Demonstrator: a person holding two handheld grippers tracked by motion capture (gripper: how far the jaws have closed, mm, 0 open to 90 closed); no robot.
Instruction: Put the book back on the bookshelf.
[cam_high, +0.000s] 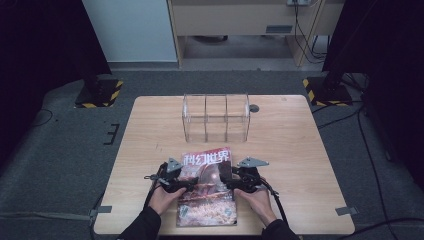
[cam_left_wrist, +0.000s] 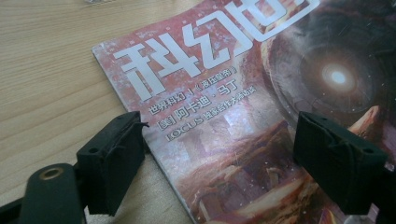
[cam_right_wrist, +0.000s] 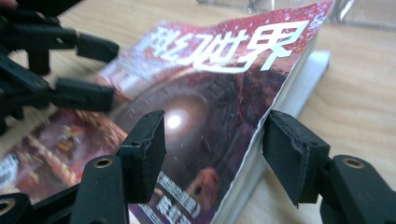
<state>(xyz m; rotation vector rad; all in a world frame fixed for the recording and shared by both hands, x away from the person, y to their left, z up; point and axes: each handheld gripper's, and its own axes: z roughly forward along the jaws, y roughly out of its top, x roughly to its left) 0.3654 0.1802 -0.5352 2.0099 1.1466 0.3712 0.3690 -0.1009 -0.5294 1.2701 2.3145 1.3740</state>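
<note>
My left gripper (cam_high: 189, 184) straddles the left edge of the glossy red-covered magazine with white characters (cam_high: 207, 186), which lies flat on the pale wooden table (cam_high: 295, 160) near my side. Its jaws stand wide apart, one outside the spine and one over the cover, pressing on nothing. My right gripper (cam_high: 226, 177) sits at the magazine's right edge, where the cover and upper pages are lifted; its jaws are about half open, with the raised page edge between them but neither pad (cam_right_wrist: 285, 144) visibly pressing. Behind the magazine stands a clear plastic three-compartment rack (cam_high: 216, 117), well apart from it. Risk, as I judge it: closing on only the top few sheets would let the rest sag or fan open, and an uneven pull could crease or tear the cover.
</note>
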